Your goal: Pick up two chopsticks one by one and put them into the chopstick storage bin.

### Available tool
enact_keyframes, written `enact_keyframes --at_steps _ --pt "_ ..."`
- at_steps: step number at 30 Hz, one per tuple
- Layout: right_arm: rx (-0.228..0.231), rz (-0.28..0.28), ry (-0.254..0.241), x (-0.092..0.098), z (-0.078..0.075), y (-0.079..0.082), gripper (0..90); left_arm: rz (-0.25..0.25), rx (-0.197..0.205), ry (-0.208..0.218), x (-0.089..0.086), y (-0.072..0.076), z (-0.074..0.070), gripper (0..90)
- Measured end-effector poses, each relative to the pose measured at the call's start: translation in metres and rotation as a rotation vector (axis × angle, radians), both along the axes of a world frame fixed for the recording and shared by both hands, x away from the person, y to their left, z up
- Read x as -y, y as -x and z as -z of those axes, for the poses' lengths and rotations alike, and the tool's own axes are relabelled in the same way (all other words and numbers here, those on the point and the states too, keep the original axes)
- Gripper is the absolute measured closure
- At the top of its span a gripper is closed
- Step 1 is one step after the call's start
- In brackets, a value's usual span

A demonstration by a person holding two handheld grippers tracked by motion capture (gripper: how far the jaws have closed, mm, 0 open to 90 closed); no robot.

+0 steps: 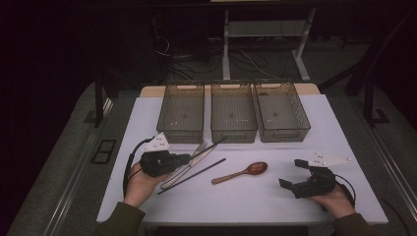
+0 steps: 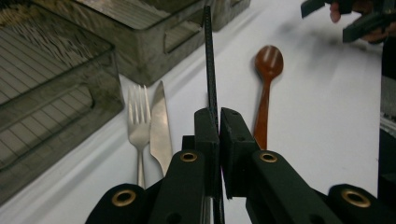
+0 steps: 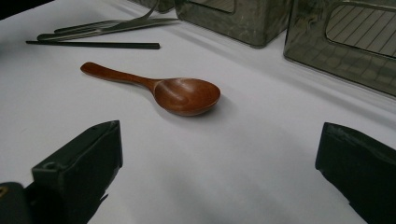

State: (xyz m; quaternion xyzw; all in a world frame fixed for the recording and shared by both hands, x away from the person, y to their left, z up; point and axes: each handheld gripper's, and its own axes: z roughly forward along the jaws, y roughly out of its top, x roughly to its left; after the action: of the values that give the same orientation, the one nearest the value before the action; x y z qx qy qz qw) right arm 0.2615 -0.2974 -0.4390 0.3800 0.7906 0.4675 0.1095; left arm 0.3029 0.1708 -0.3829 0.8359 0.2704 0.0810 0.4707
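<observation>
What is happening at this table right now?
A person works with a tool in each hand. The left tool is shut on one black chopstick and holds it above the table. The second chopstick, a fork, a knife and a wooden spoon lie on the white table. The right tool is open near the spoon, holding nothing. Three trays at the far side look unfilled.

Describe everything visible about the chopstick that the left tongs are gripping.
The held chopstick is a thin, straight, black stick with a faintly textured surface, perhaps plastic or carbon-like. The left tongs are shut on it partway along. Its far end points toward the middle bin. In the high view it runs above the fork and knife; whether it touches them cannot be told.
</observation>
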Motion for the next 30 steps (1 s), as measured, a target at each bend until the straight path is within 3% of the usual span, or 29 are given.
enact_keyframes --at_steps 16,25,30 --pt "0.001 -0.001 -0.006 0.000 0.000 0.001 0.2 -0.080 0.044 -0.019 -0.007 -0.037 -0.016 85.3" --pt "-0.001 0.000 -0.010 0.000 -0.001 0.001 0.2 -0.151 0.029 -0.033 -0.009 -0.070 -0.022 85.3" --pt "-0.006 0.000 -0.014 0.000 -0.001 0.001 0.2 -0.197 0.011 -0.011 -0.013 -0.094 -0.024 85.3"
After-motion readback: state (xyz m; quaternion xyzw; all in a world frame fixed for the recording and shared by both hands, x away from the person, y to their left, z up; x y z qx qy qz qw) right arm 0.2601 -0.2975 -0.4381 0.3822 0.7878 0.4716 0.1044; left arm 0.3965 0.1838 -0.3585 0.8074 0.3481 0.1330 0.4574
